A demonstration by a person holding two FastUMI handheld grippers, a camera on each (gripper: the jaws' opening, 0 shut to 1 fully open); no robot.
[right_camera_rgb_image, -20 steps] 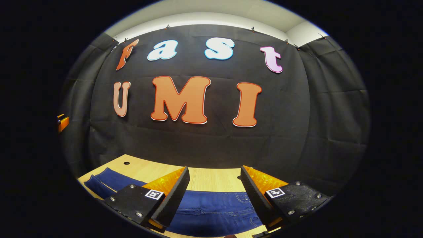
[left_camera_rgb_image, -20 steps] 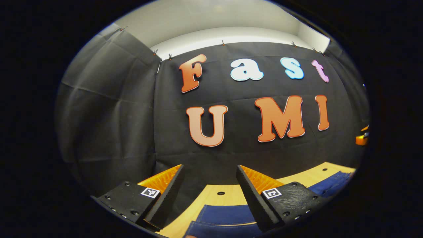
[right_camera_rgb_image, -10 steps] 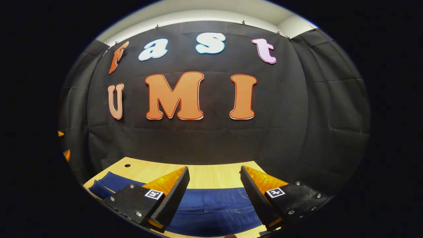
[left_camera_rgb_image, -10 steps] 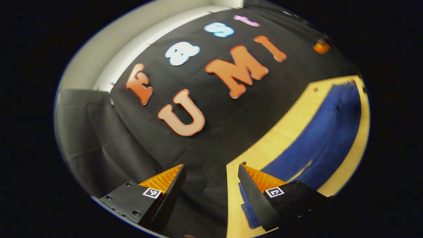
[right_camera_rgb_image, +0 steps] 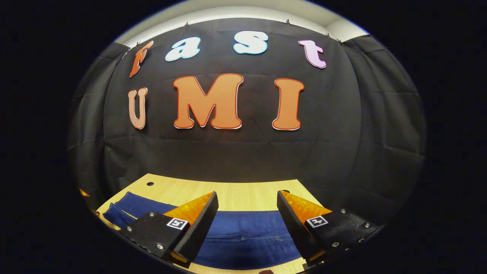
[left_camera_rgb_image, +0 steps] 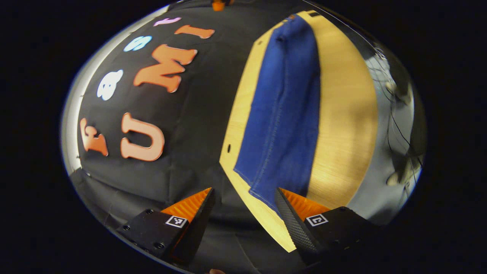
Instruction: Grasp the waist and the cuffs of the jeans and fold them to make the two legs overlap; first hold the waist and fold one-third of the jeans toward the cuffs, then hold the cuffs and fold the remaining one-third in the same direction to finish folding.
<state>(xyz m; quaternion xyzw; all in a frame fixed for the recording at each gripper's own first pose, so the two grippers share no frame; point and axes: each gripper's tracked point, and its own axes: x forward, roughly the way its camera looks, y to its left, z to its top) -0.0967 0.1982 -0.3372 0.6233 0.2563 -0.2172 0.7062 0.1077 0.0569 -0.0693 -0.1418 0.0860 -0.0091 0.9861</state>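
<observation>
Your left gripper (left_camera_rgb_image: 243,205) & right gripper (right_camera_rgb_image: 247,213) are both wide open w/ nothing in them, prob so you can grab the jeans (left_camera_rgb_image: 283,114) lying flat just past them, along the counter (left_camera_rgb_image: 342,114) by the wall.

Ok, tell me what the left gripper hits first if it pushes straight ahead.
Probably the near end of the jeans at the table edge; the left gripper is open and aimed about there, though depth is unclear.
</observation>
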